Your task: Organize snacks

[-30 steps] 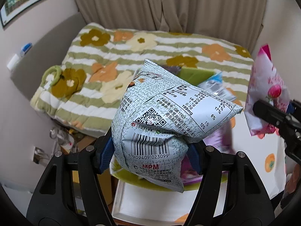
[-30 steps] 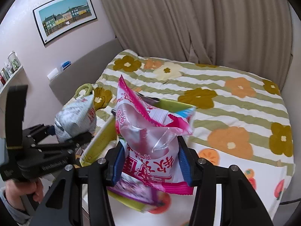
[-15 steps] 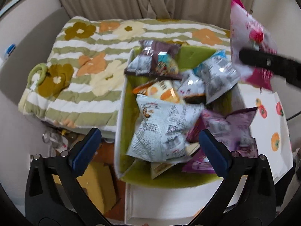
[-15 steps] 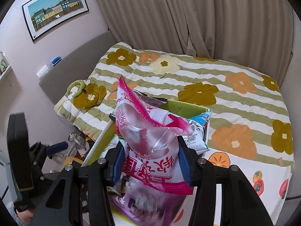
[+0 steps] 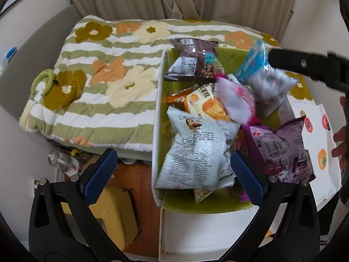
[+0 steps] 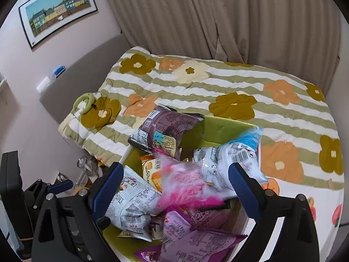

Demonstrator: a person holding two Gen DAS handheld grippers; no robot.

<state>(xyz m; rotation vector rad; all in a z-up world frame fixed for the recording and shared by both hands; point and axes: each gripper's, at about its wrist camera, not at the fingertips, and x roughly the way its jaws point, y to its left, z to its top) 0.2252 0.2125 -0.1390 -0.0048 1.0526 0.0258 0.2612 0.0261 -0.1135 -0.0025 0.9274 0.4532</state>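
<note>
Quilted floral bedspread (image 5: 104,83) behind — crinkly packets fill bin (image 5: 158,113); both claws just opened, empty.

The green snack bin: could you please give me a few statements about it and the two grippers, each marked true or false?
1. The left gripper is open, holding nothing. True.
2. The right gripper is clamped on the pink packet. False: its jaws have just been opening, and the packet lies blurred between them, unpressed.
3. The green bin holds several snack packets. True.
4. The brown packet lies on the floral quilt. False: it rests at the bin's far end.
</note>
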